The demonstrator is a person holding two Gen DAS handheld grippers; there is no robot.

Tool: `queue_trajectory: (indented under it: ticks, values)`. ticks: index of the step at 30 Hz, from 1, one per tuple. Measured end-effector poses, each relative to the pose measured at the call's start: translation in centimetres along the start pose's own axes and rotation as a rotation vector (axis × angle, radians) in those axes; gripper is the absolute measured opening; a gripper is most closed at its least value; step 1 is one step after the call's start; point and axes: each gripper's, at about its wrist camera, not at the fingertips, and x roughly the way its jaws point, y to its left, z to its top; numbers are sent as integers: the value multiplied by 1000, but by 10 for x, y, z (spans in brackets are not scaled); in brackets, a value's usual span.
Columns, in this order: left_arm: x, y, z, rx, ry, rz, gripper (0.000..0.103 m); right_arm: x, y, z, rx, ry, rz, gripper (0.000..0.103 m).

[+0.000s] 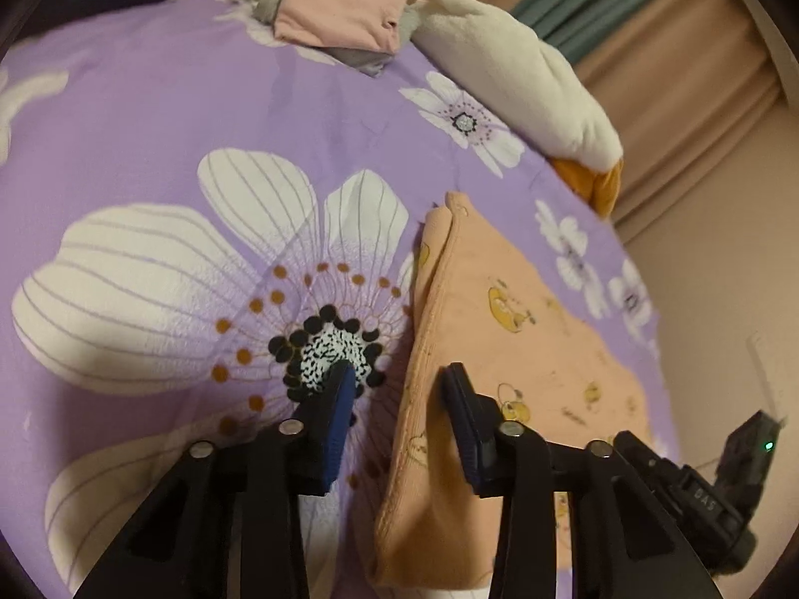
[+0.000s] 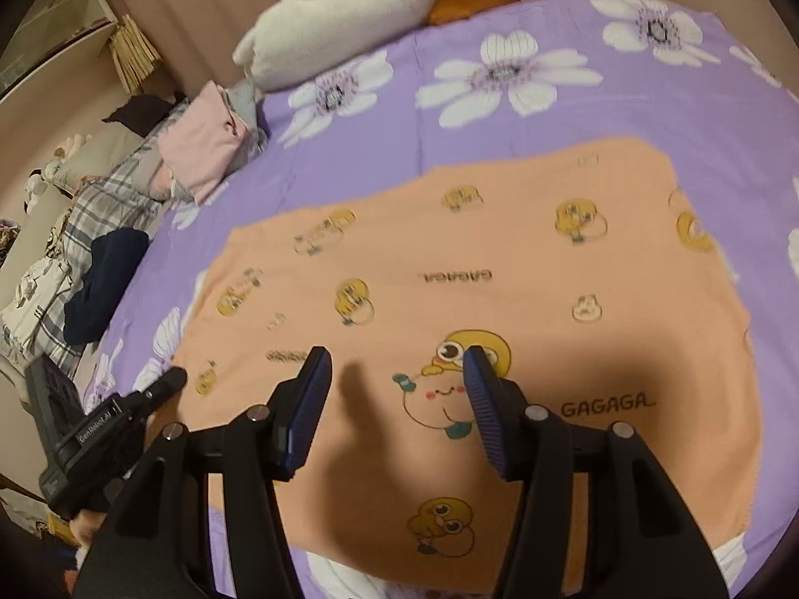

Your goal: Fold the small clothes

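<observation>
An orange printed garment (image 2: 449, 259) is seen spread flat on the purple flowered bedsheet (image 2: 499, 120). The left gripper (image 1: 397, 374) is held apart astride its edge; the right gripper (image 2: 397, 364) is held apart above it. Soft, light cloth, probably best pinched at a corner.

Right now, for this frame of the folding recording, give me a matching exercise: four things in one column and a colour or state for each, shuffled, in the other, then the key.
Things:
1. bedsheet
2. peach cartoon-print garment
3. folded pink garment
4. right hand-held gripper

Colour or state:
A. open, holding nothing, above the printed cloth
B. purple with white flowers
C. spread flat on the bed, printed GAGAGA
D. stacked at the far edge of the bed, near the white plush pillow

Pairs: 1-B, 2-C, 3-D, 4-A
</observation>
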Motion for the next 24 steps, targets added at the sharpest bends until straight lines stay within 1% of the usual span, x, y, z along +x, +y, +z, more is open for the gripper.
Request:
queue_trajectory:
  ticks: [2, 3, 4, 7, 10, 11, 12, 13, 14, 16, 17, 18, 20, 21, 22, 23, 24]
  values:
    - [2, -5, 0, 32, 4, 21, 26, 4, -1, -2, -13, 4, -21, 48]
    - [4, -8, 0, 43, 17, 11, 16, 6, 0, -2, -21, 8, -36, 46]
    - [6, -10, 0, 45, 31, -8, 11, 7, 1, -2, -32, 8, -53, 46]
    - [8, -8, 0, 32, 55, -50, 6, 7, 5, -4, -58, 0, -79, 46]
    - [8, -2, 2, -13, 80, -107, 6, 8, 3, -2, -57, -2, -74, 46]
    - [10, 4, 4, -37, 105, -139, 6, 7, 1, -2, -51, -1, -65, 46]
    - [13, 15, 7, -78, 154, -208, 6, 7, -1, -1, -38, 1, -53, 46]
    - [14, 24, 10, -124, 187, -263, 6, 7, -3, 0, -27, 1, -43, 46]
    - [15, 36, 12, -190, 217, -324, 6, 6, -6, 0, -10, 1, -26, 47]
    - [17, 51, 14, -305, 274, -397, 6, 6, -9, 1, 11, 3, -1, 48]
    - [16, 57, 14, -342, 318, -415, 6, 6, -10, 1, 19, 5, 8, 48]
    - [14, 55, 15, -314, 338, -412, 7, 6, -10, 1, 25, 6, 15, 48]
    - [13, 39, 16, -195, 340, -376, 11, 6, -11, 1, 31, 7, 22, 48]
    - [14, 31, 15, -153, 345, -363, 13, 6, -10, 0, 30, 6, 22, 49]
    - [16, 25, 15, -123, 350, -359, 20, 6, -10, 0, 27, 6, 21, 49]
    - [20, 19, 16, -106, 365, -381, 23, 6, -9, 0, 22, 6, 18, 49]
    - [24, 18, 18, -111, 380, -410, 26, 6, -8, 0, 17, 6, 13, 51]
